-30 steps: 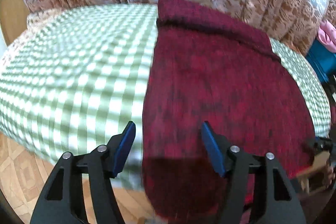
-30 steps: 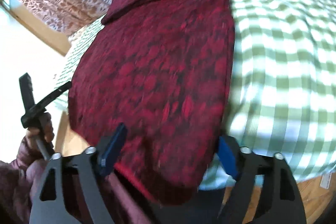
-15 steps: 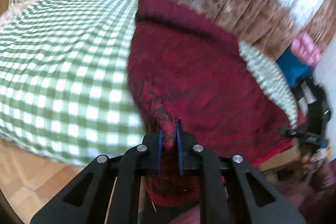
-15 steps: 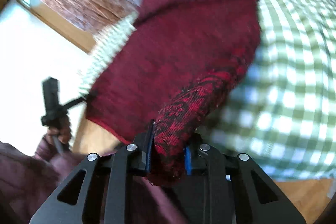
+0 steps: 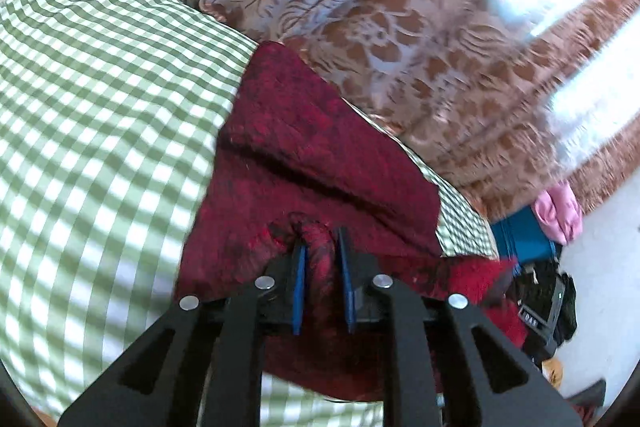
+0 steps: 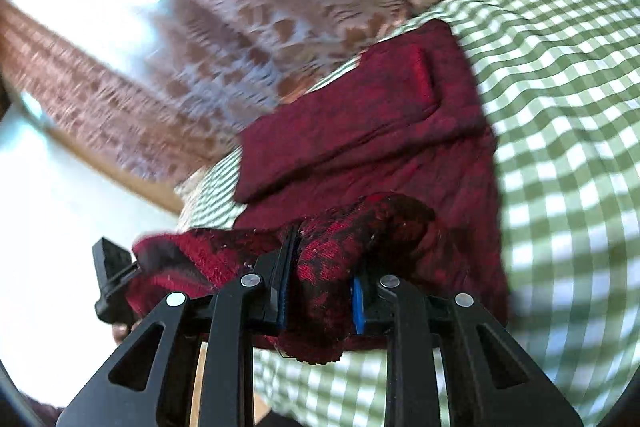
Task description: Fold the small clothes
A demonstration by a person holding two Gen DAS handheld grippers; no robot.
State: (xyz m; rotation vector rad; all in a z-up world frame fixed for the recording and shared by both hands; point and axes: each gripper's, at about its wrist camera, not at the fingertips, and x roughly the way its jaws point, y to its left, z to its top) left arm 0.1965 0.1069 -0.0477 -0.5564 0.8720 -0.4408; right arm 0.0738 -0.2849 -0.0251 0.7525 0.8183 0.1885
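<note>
A dark red knitted garment (image 5: pixel 312 151) lies on a green-and-white checked bed cover (image 5: pixel 100 115), with its folded collar band at the far end. My left gripper (image 5: pixel 320 247) is shut on a bunched near corner of the garment and holds it lifted above the rest. In the right wrist view the same garment (image 6: pixel 400 123) lies on the checked cover (image 6: pixel 560 107). My right gripper (image 6: pixel 320 255) is shut on the other near corner, a thick roll of red knit. The lifted hem sags between the two grippers.
Brown floral curtains (image 5: pixel 360 7) hang close behind the bed, with bright window light. A blue and pink pile (image 5: pixel 540 227) sits off the right of the bed. The other gripper's black handle (image 6: pixel 110 275) shows at the left in the right wrist view.
Both grippers went from open around the garment's near edge to shut on its corners. They have since lifted the near edge and carried it toward the collar end.
</note>
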